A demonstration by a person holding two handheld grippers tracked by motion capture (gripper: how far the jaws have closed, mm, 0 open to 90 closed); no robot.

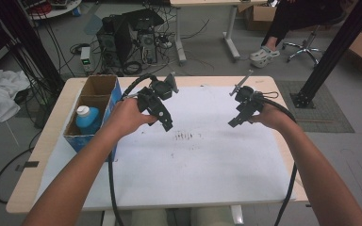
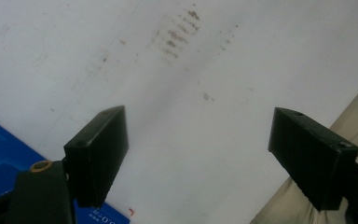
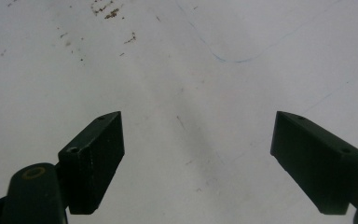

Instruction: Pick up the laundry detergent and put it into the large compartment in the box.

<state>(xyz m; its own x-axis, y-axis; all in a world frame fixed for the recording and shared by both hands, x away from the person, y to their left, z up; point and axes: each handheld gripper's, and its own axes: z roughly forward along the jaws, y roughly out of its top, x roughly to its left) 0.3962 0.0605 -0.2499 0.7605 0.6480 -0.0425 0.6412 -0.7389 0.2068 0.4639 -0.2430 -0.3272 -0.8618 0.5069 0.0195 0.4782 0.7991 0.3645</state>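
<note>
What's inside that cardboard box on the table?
The cardboard box has two compartments. The near one holds a blue bottle with a white cap. The far compartment looks empty, though its walls hide the bottom.

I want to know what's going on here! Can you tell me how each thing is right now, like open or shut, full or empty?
Left black two-jaw gripper: open, holding nothing, above the sheet.
Right black two-jaw gripper: open, holding nothing.
Blue-sided cardboard box: open at the top.
Blue plastic bottle with white cap: upright in the box's near compartment, cap on.
White table sheet: flat, brown-stained at the middle.
</note>
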